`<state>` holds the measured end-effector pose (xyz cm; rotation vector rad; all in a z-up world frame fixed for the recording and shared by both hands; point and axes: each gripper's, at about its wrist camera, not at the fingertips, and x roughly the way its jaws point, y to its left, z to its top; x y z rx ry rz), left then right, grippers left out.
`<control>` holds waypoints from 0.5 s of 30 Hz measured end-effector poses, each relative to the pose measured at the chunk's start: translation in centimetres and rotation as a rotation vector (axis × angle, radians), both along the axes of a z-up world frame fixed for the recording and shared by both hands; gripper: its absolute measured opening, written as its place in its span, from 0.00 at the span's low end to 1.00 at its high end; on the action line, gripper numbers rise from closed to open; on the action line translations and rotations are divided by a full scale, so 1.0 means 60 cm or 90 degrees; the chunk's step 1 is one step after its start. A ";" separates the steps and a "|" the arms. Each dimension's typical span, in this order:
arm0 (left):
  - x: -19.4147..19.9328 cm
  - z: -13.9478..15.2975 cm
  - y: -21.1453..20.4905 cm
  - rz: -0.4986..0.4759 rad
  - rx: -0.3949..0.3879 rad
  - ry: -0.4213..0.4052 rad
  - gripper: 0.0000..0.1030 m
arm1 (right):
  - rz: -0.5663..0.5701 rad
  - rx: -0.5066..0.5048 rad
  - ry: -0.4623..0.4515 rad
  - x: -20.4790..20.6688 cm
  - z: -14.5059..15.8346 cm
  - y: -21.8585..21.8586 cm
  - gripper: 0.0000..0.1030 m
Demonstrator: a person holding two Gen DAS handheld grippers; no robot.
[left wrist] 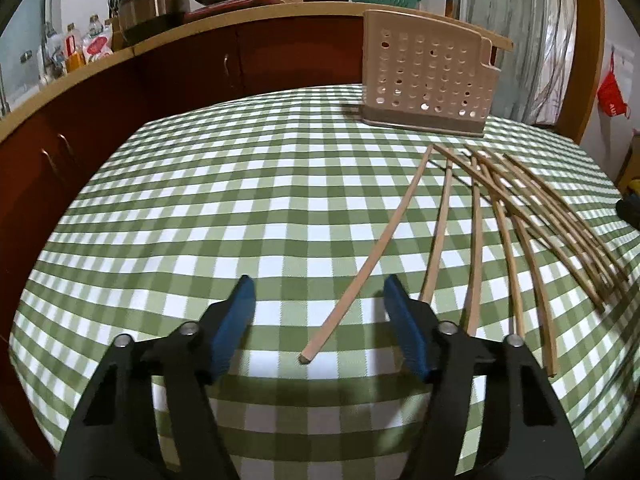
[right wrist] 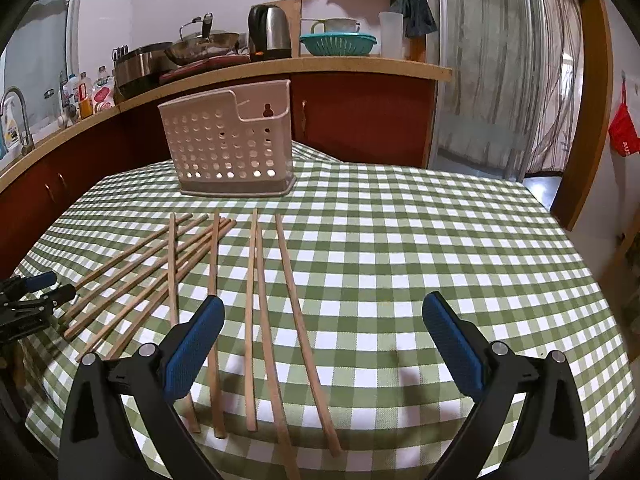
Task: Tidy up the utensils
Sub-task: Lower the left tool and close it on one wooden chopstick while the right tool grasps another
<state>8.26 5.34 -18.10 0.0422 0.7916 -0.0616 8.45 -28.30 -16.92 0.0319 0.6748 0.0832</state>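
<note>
Jaws of the left gripper are spread, with blue ribbed pads on either side of the near end of one pale wooden chopstick; the pads are not seen to press on it, so it is judged to be lined up for a pinch rather than held. That stick lies apart from the rest, angled toward the holder, which probably makes it the easiest one to single out. Jaws of the right gripper are spread wider and hover over three or four parallel sticks, none of which is touched.

The remaining chopsticks are fanned and partly crossed on the green-and-white checked tablecloth of the table, so several overlap and would be disturbed if a lower one were pulled first. A beige perforated plastic utensil holder stands upright at the far side of the table, well apart from both grippers, with its open top facing up; it appears empty, so the sorting is judged barely begun.

Nothing stands between the sticks and the holder. Beyond the table, a wooden counter over red cabinets carries a steel kettle, a wok, a teal colander and bottles, none in the way.
</note>
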 end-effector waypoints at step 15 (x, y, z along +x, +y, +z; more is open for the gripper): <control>-0.008 -0.010 -0.017 -0.028 -0.010 0.027 0.13 | 0.016 0.026 0.020 -0.001 -0.016 -0.015 0.94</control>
